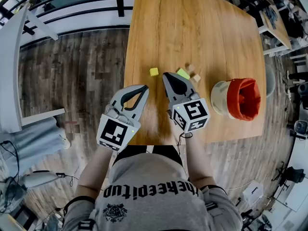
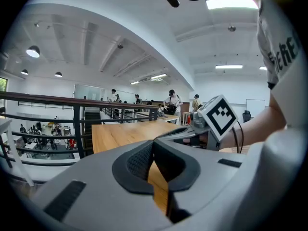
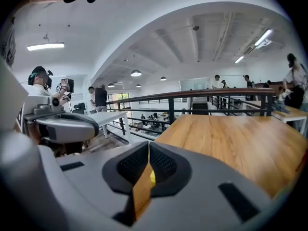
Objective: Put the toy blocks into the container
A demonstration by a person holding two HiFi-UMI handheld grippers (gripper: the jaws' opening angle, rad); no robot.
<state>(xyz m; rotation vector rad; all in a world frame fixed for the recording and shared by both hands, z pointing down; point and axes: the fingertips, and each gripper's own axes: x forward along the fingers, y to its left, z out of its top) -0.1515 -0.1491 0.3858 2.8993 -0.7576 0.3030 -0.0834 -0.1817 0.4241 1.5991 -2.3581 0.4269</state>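
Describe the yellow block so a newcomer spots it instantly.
On the wooden table, find the small blocks left of the white container with the red liner. The yellow block sits apart at the cluster's left; its neighbours, a green block and tan blocks, bunch together.

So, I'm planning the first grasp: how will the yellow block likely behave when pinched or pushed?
The yellow block looks like a small flat-faced cube, so it should slide, not roll, if nudged on the smooth wooden table. It seems rigid and light; pinching opposite faces should probably hold.
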